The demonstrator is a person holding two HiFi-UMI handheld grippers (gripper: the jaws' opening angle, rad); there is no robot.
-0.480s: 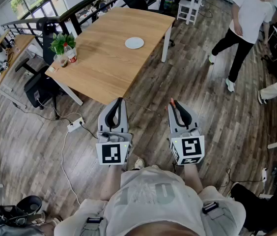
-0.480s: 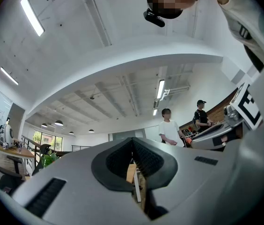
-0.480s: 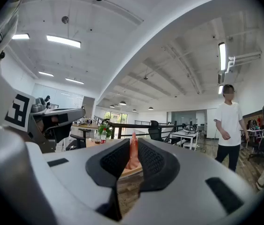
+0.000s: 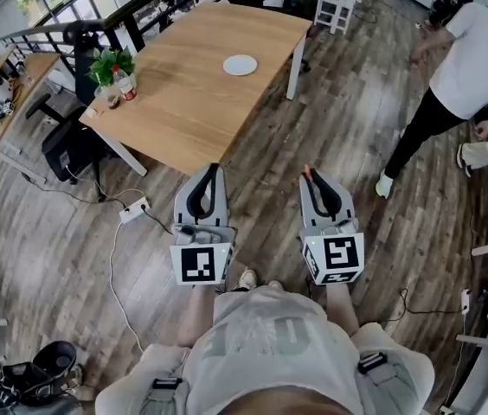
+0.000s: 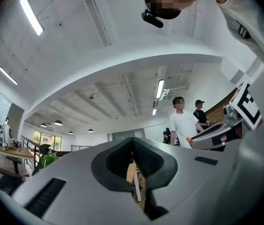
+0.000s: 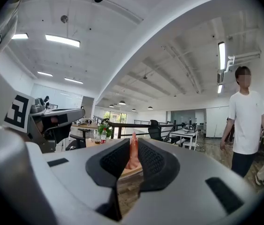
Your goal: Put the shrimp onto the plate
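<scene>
My right gripper (image 4: 311, 180) is shut on the orange-pink shrimp (image 6: 133, 153), whose tip (image 4: 306, 172) pokes out past the jaws in the head view. My left gripper (image 4: 212, 173) is shut with nothing in it; in the left gripper view its jaws (image 5: 133, 159) meet. Both grippers hang over the wooden floor, short of the table. The white plate (image 4: 240, 65) lies far ahead on the wooden table (image 4: 183, 102), toward its far right part.
A potted plant (image 4: 110, 63) and a bottle (image 4: 125, 85) stand on the table's left end. A power strip and cable (image 4: 133, 209) lie on the floor at left. A person (image 4: 469, 76) in a white shirt walks at right. Chairs and desks stand beyond the table.
The person at right has moved toward the right and nearer. The view has shifted slightly toward the table; both grippers hold the same pose.
</scene>
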